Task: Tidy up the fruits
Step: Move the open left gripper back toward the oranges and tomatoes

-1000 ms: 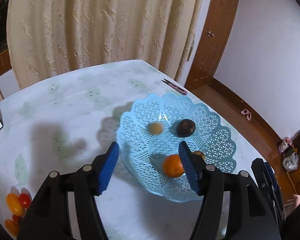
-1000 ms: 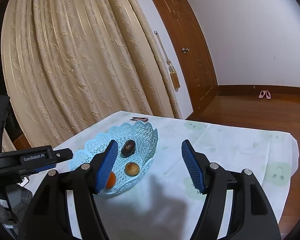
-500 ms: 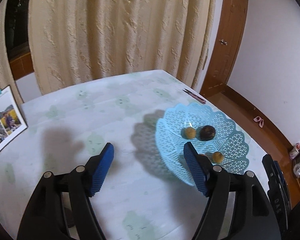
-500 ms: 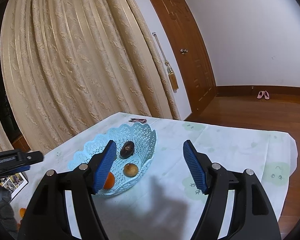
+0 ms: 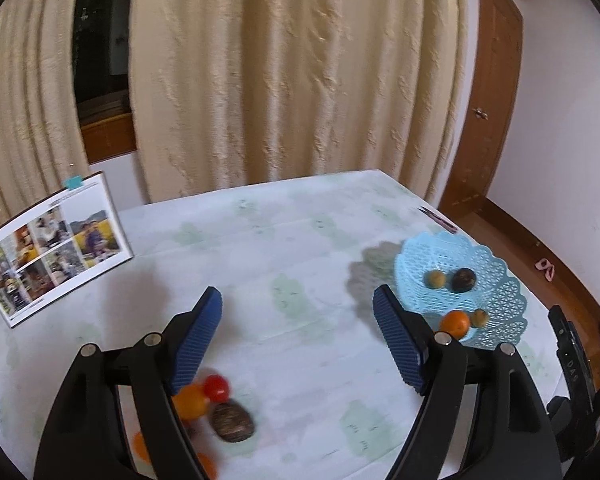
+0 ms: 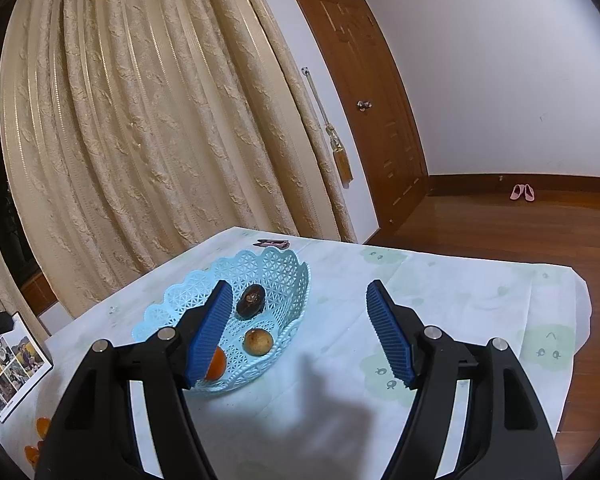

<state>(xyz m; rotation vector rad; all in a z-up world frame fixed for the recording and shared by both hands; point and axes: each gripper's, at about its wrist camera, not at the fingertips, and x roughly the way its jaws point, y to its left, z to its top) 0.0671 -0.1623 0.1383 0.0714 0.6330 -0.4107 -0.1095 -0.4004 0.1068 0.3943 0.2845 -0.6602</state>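
A light blue lattice basket (image 5: 496, 280) (image 6: 284, 276) stands on the table, holding an orange (image 5: 455, 323), a dark brown fruit (image 5: 463, 279) (image 6: 251, 301) and small tan fruits (image 5: 435, 279) (image 6: 257, 342). Loose fruit lies near the table's front left: a red tomato (image 5: 216, 387), an orange tomato (image 5: 192, 401) and a dark brown fruit (image 5: 233, 423). My left gripper (image 5: 298, 334) is open and empty above the table, with the loose fruit by its left finger. My right gripper (image 6: 300, 328) is open and empty, just right of the basket.
A photo book (image 5: 52, 246) (image 6: 8, 364) stands open at the table's left. A dark hair clip (image 5: 438, 218) (image 6: 271, 243) lies beyond the basket. Curtains hang behind the table. The table edge and wooden floor lie to the right.
My left gripper has pulled back and swung left, away from the basket, so the loose fruit now shows by its left finger. My right gripper has barely moved.
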